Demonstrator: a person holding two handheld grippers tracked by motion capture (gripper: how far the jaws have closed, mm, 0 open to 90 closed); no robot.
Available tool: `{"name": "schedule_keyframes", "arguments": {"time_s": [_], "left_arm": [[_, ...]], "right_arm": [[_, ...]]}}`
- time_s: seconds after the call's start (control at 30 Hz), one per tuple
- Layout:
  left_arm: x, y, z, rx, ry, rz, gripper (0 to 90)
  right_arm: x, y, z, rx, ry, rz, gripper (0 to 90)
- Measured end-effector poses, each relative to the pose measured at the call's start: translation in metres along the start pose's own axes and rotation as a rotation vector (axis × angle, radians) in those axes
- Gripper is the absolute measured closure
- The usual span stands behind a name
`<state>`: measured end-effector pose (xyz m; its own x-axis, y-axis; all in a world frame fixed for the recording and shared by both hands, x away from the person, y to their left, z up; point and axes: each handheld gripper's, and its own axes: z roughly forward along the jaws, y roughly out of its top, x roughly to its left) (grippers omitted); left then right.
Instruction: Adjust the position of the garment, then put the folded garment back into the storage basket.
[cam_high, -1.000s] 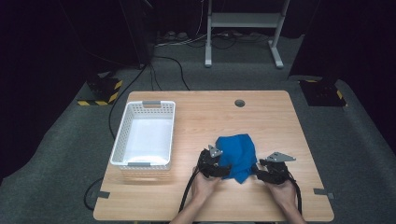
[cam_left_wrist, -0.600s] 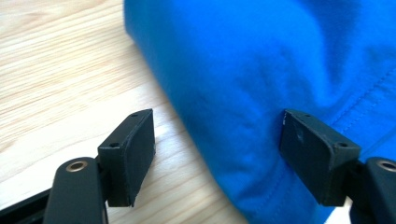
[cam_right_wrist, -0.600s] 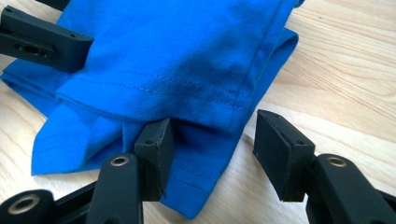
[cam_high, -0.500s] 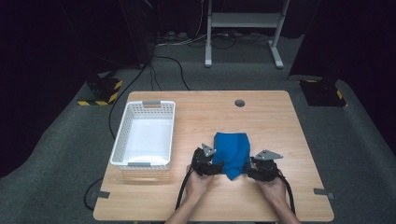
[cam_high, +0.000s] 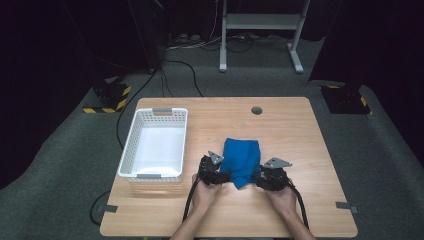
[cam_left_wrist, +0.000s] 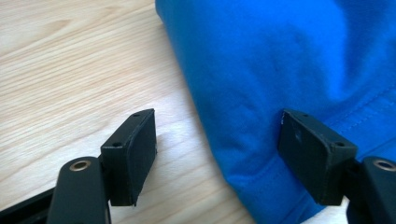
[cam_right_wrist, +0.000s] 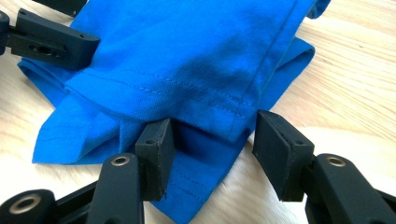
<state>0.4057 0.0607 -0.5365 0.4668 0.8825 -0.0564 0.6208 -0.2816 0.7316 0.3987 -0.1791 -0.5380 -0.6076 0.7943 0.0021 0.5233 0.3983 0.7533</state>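
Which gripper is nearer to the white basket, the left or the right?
Left. The left gripper is just right of the white basket, at the blue cloth's left edge; the right gripper is beyond it.

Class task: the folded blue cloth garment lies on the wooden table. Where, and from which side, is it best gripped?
Grip the folded blue cloth garment at its near stitched hem, coming in low from the person's side. There its layers stack into a thick edge that lifts slightly off the wooden table, so a jaw can probably slide under it. Both the left tool and right tool stand open there.

A lab setup: dark curtained room, grey carpet (cam_high: 60, 165), floor cables (cam_high: 185, 75), hazard-taped weights (cam_high: 110, 95), metal stand (cam_high: 260, 30) beyond the jaws.
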Motion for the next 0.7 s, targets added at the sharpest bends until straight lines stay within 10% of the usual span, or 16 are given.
{"name": "schedule_keyframes", "arguments": {"time_s": [0.43, 0.7], "left_arm": [[0.016, -0.004, -0.004, -0.01, 0.044, -0.033, 28.5], [0.021, 0.001, -0.007, -0.033, -0.038, -0.08, 24.0]], "right_arm": [[0.009, 0.014, 0.016, 0.002, 0.01, -0.016, 48.1], [0.006, 0.013, 0.009, 0.022, -0.002, -0.017, 43.4]]}}
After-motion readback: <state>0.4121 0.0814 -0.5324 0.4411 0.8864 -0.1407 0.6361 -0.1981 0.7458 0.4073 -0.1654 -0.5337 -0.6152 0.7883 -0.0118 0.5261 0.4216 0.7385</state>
